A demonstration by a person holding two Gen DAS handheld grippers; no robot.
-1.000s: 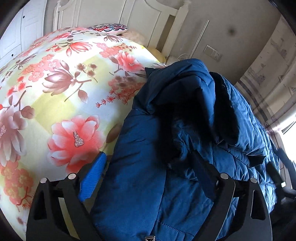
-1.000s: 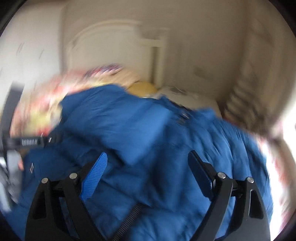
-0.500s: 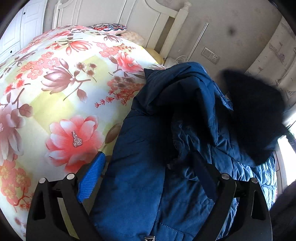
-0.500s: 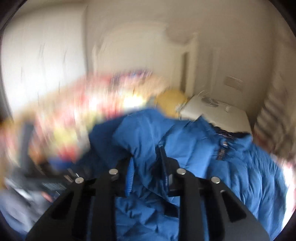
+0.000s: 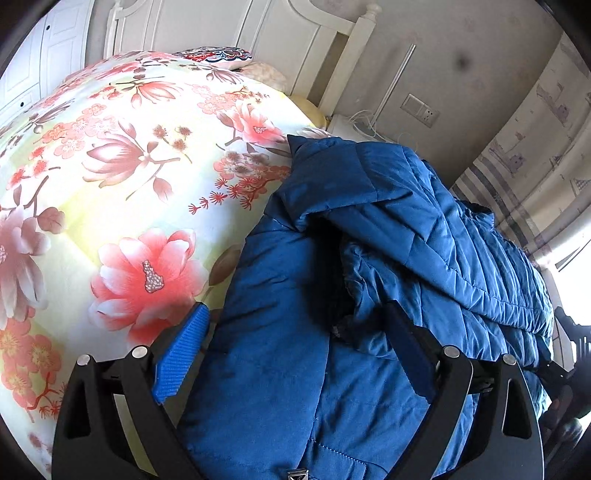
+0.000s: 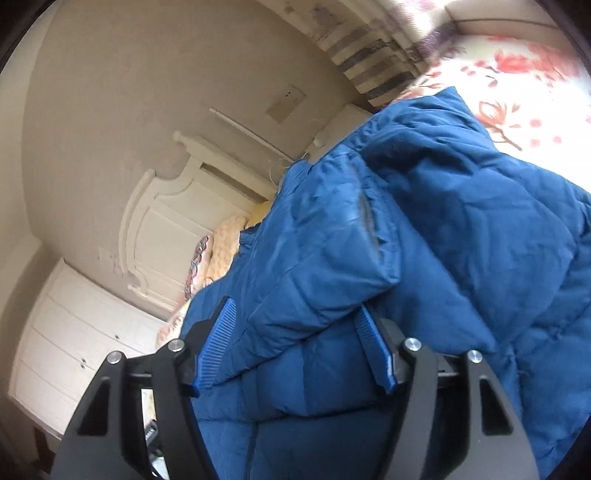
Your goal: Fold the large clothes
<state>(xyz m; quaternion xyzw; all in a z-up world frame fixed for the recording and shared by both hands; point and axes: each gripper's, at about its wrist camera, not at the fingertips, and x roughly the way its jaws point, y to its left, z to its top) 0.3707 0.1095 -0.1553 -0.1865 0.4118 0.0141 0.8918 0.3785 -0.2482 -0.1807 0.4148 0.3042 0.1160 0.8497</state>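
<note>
Right hand-held gripper (image 6: pixel 295 347): jaws opening, now part-way apart, a fold of the blue padded jacket (image 6: pixel 424 240) lying between the blue pads (image 6: pixel 218 347) but apparently no longer pinched. Half a second back, clamped tight on that fold; a second back, wide open over the jacket. So: grabbed, carried across, now letting go (view also rolled hard over, room tilted sideways). Left hand-held gripper (image 5: pixel 295 354): jaws wide apart, nothing gripped, one pad at the jacket's edge over the floral quilt (image 5: pixel 110 184), other finger resting on the dark blue fabric; unchanged across all three left-wrist pictures. Jacket (image 5: pixel 369 295) on the bed, right side of the quilt, bunched: a flap doubled over the body, dark hollow beneath it. In the left view, dark shape seen over the far side half a second back now gone, quilted panel lying down there instead. Read as: one fold just laid, release under way; jacket partly folded, not flat or squared yet. Further off: patterned pillow (image 5: pixel 218 55) at the white headboard (image 5: pixel 314 29), wall socket (image 5: pixel 419 109), striped curtain (image 5: pixel 517 177) by the window. Likely next: smoothing or a second fold, lump under flap a risk for springing back.
</note>
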